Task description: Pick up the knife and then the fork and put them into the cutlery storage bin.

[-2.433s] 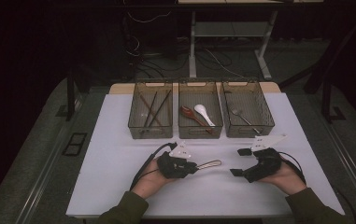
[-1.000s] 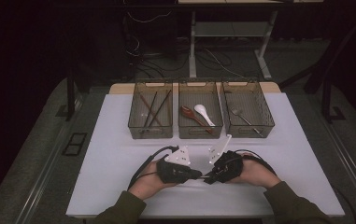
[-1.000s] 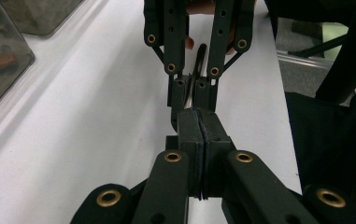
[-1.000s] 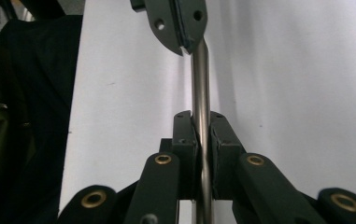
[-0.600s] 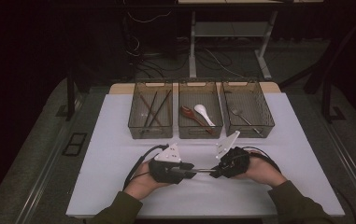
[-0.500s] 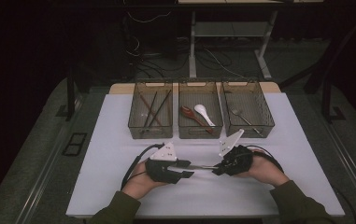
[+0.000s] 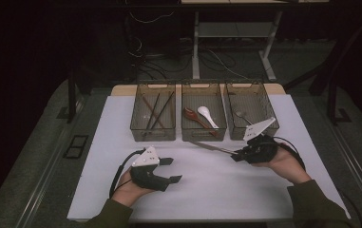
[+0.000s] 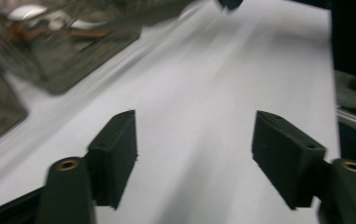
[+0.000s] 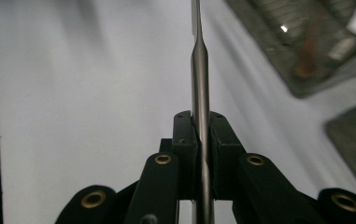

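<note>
Right gripper clamping a metal utensil, probably a knife, near the table's right edge, left gripper just opening, gripping nothing, hovering toward the front-left corner

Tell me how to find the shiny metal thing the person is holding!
Look at the white table with three see-through bins along its far edge. In front of the right bin, the right tool is shut on a long, thin metal utensil that sticks out to the left above the table. It's the one piece of cutlery outside the bins; the spoons and chopsticks all lie inside.
</note>
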`<state>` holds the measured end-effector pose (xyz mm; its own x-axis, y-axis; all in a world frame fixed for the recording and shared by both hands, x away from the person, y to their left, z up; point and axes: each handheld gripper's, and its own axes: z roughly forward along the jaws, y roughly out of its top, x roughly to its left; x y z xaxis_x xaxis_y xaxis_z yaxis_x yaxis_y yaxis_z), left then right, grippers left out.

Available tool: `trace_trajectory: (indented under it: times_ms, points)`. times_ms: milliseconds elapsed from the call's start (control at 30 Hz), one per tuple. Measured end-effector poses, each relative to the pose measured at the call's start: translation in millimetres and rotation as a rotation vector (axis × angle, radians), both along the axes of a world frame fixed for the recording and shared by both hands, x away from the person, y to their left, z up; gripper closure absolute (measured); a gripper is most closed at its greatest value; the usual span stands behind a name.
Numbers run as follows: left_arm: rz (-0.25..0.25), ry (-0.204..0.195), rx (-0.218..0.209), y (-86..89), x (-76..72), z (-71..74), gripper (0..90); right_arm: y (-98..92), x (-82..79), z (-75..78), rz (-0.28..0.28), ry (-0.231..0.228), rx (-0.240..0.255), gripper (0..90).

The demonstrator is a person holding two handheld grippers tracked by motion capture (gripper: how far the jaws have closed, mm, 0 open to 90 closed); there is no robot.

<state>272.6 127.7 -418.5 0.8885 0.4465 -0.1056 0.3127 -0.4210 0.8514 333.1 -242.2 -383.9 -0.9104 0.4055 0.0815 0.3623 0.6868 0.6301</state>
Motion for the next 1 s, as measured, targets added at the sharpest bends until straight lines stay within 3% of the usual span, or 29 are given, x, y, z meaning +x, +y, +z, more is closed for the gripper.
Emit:
trace_trajectory:
  times_ms: [133, 267, 500, 700, 867, 1000]
  points:
    - [0.064, 0.000, 0.021, 7.0, -3.7, -7.5, 22.1, -9.5, 4.0, 10.2, -0.089, -0.008, 0.008, 82.6]
    - [0.120, 0.005, 0.042, 13.8, -5.7, -15.1, 16.0, -23.1, 11.3, 20.6, -0.136, -0.028, 0.036, 82.6]
    - [0.196, -0.007, 0.035, 19.5, -6.0, -17.5, 4.2, -47.6, 24.4, 36.3, -0.230, -0.062, 0.087, 82.6]
    - [0.200, -0.017, 0.043, 18.4, -6.0, -17.5, 0.0, -63.4, 45.5, 45.5, -0.379, -0.086, 0.109, 82.6]
    - [0.199, -0.016, 0.047, 18.0, -5.3, -17.4, 0.0, -76.7, 66.9, 41.8, -0.523, -0.091, 0.066, 82.6]
    - [0.188, -0.022, 0.045, 15.3, -6.4, -16.8, 0.0, -88.3, 82.7, 31.2, -0.629, -0.065, 0.039, 82.6]
